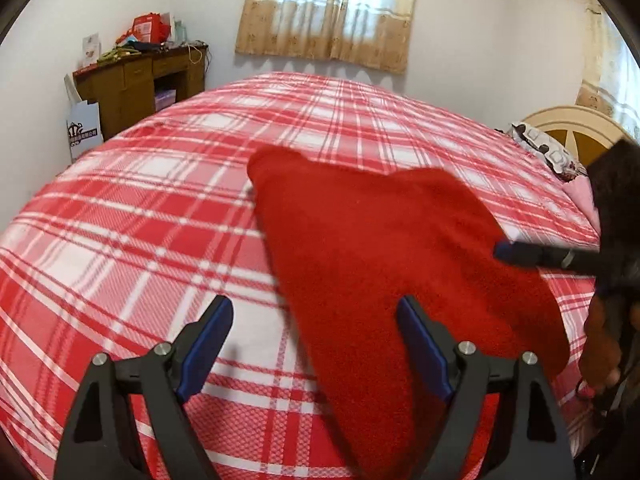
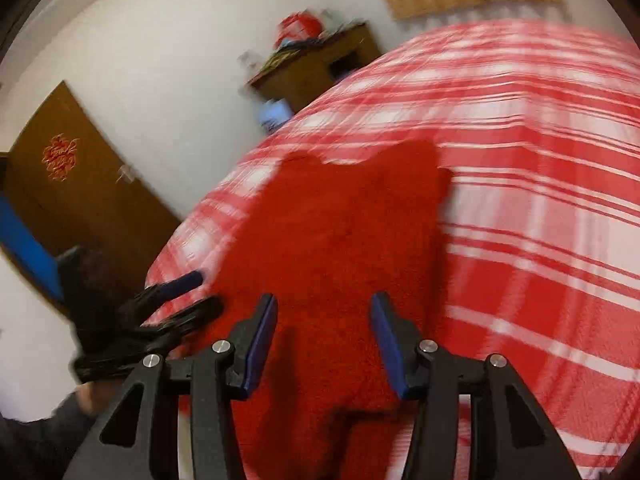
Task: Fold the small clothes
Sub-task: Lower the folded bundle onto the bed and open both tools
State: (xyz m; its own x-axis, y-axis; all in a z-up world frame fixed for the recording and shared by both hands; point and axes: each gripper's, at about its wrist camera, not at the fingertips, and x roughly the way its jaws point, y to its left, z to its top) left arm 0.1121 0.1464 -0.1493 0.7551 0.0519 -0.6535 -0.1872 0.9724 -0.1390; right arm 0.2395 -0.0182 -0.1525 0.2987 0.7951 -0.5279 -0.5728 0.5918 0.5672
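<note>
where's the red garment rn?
The red garment lies spread on the plaid bedspread, right of centre in the left wrist view, just ahead of both open grippers, nearer the bed's near edge.

Red-and-white plaid bed [image 1: 160, 208] bearing a red garment [image 1: 380, 260], pillow [image 1: 548, 152] alongside.

White walls [image 1: 460, 60]; curtained window [image 1: 328, 12]; cluttered wooden desk [image 1: 140, 80]; brown door [image 2: 80, 200]; plaid-covered bed [image 1: 160, 220].

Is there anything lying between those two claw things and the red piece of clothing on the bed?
Nothing visible. The red garment lies flat on the plaid bedspread, and the left gripper and right gripper both hang open right over it.
</note>
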